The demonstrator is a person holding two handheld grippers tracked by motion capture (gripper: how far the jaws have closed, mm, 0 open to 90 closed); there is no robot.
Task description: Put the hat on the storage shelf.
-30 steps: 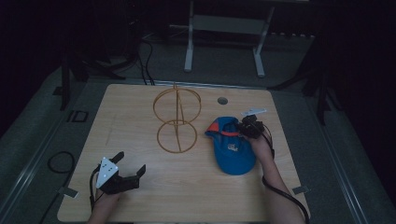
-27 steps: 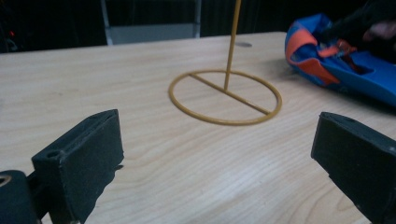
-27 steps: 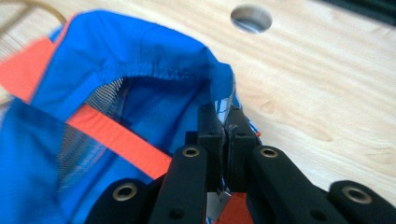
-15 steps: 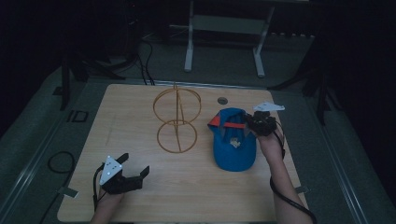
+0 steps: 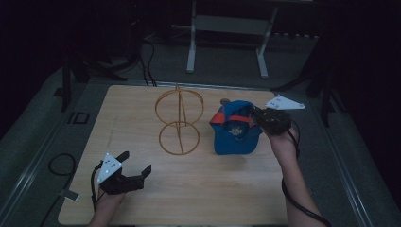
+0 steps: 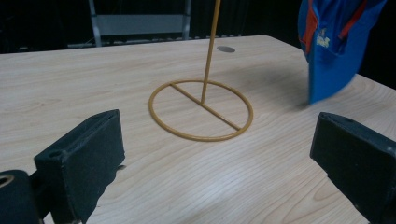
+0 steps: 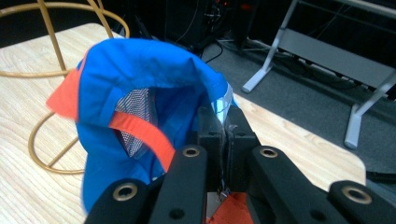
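surface: light wooden table [image 5: 198,198] | on it: yellow wire stand [image 5: 178,124], centre-back

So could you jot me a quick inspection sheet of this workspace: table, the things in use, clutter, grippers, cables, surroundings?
Surface: light wooden table, with a small round dark spot near its far edge.
Job's things: blue cap with orange trim, hanging off the table from the right gripper; gold wire stand upright, a ring base and a ring on top.
Clutter: nothing seen.
Grippers: right gripper shut on the cap's fabric; left gripper open, holding nothing, low over the near left of the table.
Cables: one trails from each gripper; a loop of cable lies on the floor at left.
Surroundings: dark room, grey metal frame beyond the table.
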